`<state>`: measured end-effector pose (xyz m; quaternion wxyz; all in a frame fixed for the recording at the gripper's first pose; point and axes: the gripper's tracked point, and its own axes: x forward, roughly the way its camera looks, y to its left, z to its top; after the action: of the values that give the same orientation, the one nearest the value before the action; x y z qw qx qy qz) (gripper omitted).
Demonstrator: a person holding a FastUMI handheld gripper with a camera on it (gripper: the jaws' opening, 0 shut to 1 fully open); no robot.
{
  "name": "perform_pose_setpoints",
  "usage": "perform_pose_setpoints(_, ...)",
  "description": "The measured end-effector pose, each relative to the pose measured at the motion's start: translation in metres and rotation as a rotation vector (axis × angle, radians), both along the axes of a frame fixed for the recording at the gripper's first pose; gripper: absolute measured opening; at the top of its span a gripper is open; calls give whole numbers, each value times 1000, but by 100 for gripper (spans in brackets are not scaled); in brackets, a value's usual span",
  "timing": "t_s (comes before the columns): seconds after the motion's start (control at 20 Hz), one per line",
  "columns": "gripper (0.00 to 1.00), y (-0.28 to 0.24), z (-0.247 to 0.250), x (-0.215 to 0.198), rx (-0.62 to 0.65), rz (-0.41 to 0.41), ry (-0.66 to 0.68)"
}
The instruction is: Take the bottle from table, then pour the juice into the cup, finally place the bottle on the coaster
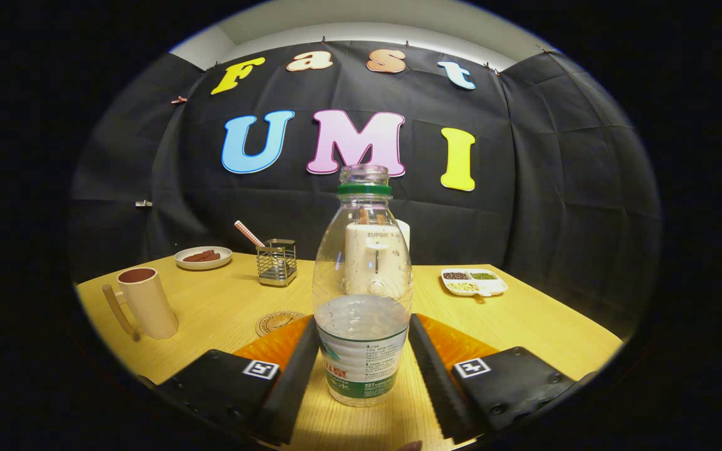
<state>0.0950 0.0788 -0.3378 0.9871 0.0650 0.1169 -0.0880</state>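
Bottle (362,294) sits upright between the two fingers of the gripper (362,351), uncapped, roughly a third full of clear liquid. Both fingers lie flush against its lower body at the label, so the jaws look closed on it. Base appears to be just off the table (543,326), or barely resting on it; cannot tell which.

Step in hand, as I read it: step one, the take. Grasp looks made, lift at most barely started.

Landmark = bottle:
- cup (146,302): left of the bottle, well apart, handle toward the camera, open top showing
- coaster (276,322): just left of the bottle and slightly beyond it, flat on the table, partly hidden by the left finger
- wire holder (276,262) with a straw: beyond and left of the bottle
- plate (203,257): further beyond and left
- divided snack tray (474,282): beyond and right
- white container directly behind the bottle, seen through it

Next move probably calls for: lift clear, carry left over the coaster to the cup, keep the bottle upright until the mouth is above the cup rim, then tilt left slowly. No cap, so early tilt spills.
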Motion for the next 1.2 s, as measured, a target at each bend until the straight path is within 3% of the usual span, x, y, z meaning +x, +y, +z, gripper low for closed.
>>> perform_pose_setpoints(0.1, 77, -5, -4, 2, -40, -25, 43)
perform_pose_setpoints(0.45, 71, -3, 42, 10, -263, -4, 117)
perform_pose_setpoints(0.7, 71, 25, 91, 19, -462, 103, 106)
perform_pose_setpoints(0.85, 71, 50, 100, 24, -527, 199, 146)
perform_pose_setpoints(1.2, 71, 101, 123, 41, -759, 330, 128)
